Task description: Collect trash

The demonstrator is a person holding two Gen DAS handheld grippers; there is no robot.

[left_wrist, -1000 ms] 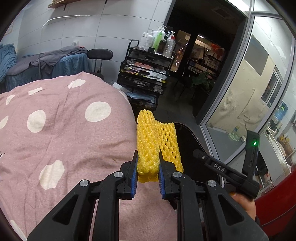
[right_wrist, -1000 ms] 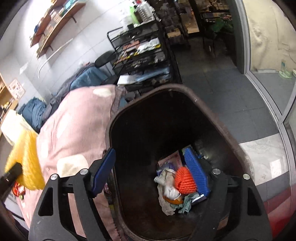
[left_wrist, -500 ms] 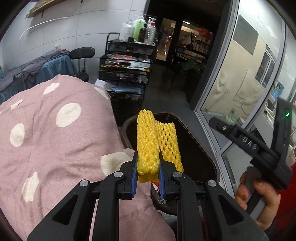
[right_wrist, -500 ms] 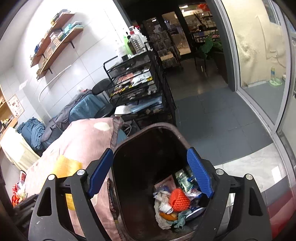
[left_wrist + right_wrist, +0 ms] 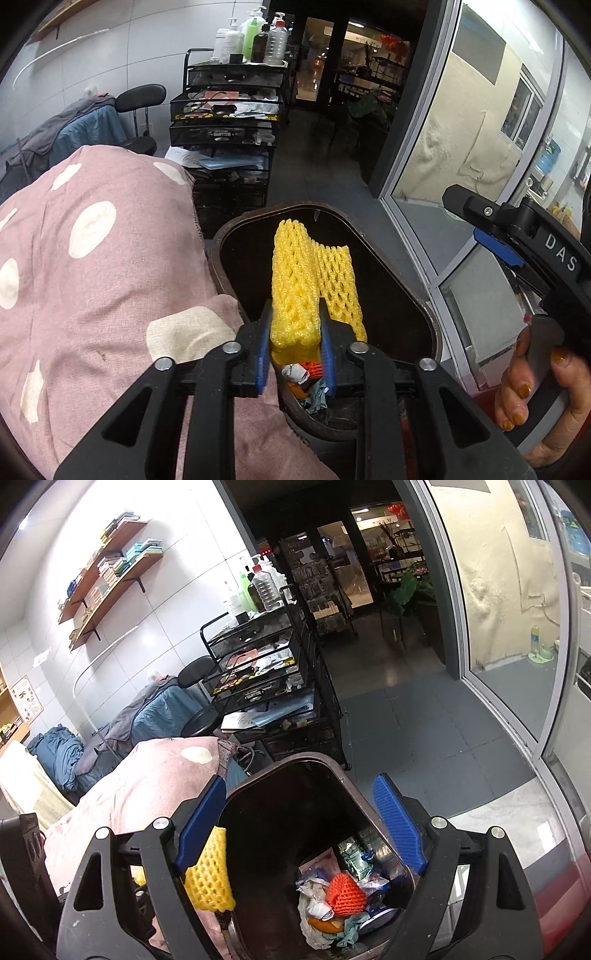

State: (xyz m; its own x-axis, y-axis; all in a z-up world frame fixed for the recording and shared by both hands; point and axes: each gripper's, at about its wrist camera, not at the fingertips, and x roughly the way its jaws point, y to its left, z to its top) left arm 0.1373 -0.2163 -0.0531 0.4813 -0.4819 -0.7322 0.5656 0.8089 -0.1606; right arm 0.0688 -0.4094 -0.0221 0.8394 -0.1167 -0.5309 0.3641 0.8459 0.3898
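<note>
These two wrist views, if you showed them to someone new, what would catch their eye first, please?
The bright yellow foam net stands out first, clamped in the left gripper directly above the open dark trash bin. Next comes the orange foam net on the crumpled rubbish at the bin's bottom, framed by the open right gripper. Left of the bin bulges a pink cover with white dots.

I see the foam net [image 5: 295,291] clamped between my left gripper's [image 5: 295,345] pads, above the trash bin [image 5: 424,317]. The bin stands just right of the dotted blanket [image 5: 103,273], touching it. In the bin lies a heap of trash [image 5: 340,893]. My right gripper [image 5: 301,830] hangs spread above the bin. Behind stands the wire cart [image 5: 266,672], bottles [image 5: 258,587] on top.
</note>
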